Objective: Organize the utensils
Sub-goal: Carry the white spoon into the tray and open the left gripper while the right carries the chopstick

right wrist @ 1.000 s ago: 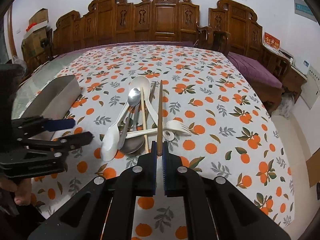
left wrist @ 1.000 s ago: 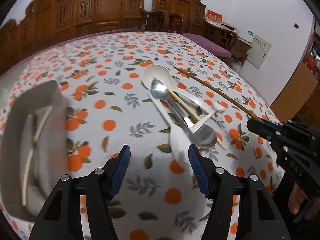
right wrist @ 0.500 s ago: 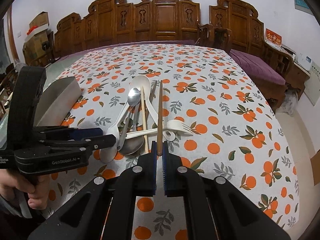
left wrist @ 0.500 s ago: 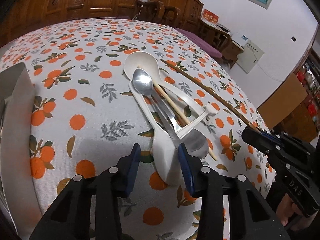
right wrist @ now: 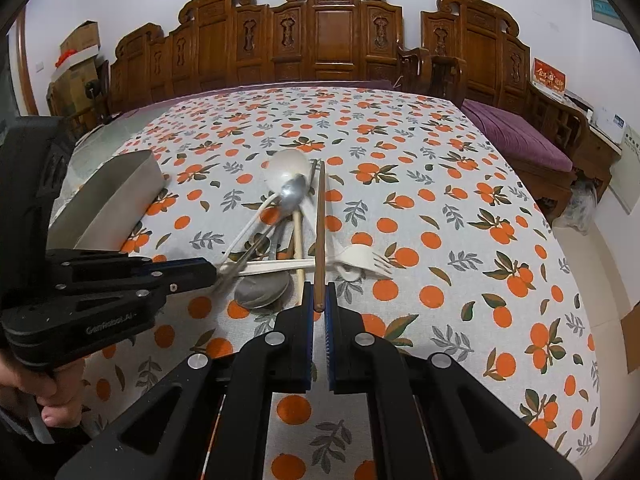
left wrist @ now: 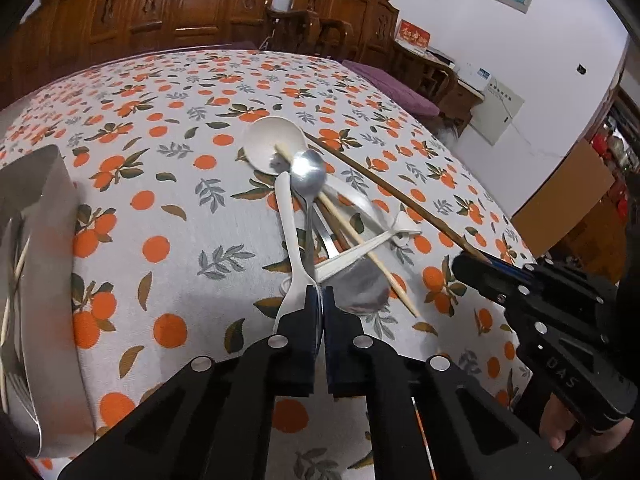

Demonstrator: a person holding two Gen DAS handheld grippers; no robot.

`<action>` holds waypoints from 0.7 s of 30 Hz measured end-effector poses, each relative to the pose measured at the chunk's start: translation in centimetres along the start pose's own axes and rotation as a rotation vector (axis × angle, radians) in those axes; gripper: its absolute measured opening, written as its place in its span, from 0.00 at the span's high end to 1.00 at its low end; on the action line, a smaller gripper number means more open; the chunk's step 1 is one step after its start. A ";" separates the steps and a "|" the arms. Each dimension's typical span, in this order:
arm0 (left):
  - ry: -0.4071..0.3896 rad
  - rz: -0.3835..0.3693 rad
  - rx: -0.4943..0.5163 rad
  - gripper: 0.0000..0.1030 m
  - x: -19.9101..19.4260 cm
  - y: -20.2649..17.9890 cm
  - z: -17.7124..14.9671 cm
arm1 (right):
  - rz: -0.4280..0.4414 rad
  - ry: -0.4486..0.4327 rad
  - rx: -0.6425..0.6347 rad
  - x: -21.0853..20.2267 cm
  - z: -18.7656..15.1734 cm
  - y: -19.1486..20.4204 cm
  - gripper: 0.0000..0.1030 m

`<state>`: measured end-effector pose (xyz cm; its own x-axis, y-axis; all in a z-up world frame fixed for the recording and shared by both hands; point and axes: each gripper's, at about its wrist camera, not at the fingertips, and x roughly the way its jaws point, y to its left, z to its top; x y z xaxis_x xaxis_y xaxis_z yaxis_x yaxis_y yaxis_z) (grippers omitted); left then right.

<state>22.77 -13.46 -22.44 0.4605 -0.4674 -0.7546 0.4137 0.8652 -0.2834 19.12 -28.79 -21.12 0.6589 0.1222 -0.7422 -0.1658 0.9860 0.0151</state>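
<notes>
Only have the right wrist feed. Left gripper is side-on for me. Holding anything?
Observer: Yes. The left gripper is shut on the white spoon, at its bowl end.
Operator: Tray contents? I see only its outer wall.
Observer: The metal tray holds a pale chopstick and what looks like a fork.
Operator: The light stick in the pile runs behind my fingers. Caught?
Observer: No. The loose chopstick ends on the cloth, apart from the right gripper.

A table under a white, orange-printed tablecloth [right wrist: 440, 208] bears a heap of mixed utensils [right wrist: 288, 236] and a rectangular steel tray [right wrist: 112, 200].
</notes>
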 end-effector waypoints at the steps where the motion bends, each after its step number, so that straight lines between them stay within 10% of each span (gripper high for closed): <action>1: -0.002 0.007 0.006 0.98 -0.2 -0.1 -0.1 | 0.001 -0.002 -0.001 0.0 0.0 0.0 0.94; 21: -0.115 0.153 0.033 0.98 -8.8 2.2 0.3 | 0.018 -0.077 -0.058 -1.8 0.7 2.3 0.94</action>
<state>19.89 -7.51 -16.28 0.6061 -0.3503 -0.7141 0.3569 0.9221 -0.1494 18.04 -26.61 -19.24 0.7093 0.1502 -0.6888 -0.2185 0.9758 -0.0123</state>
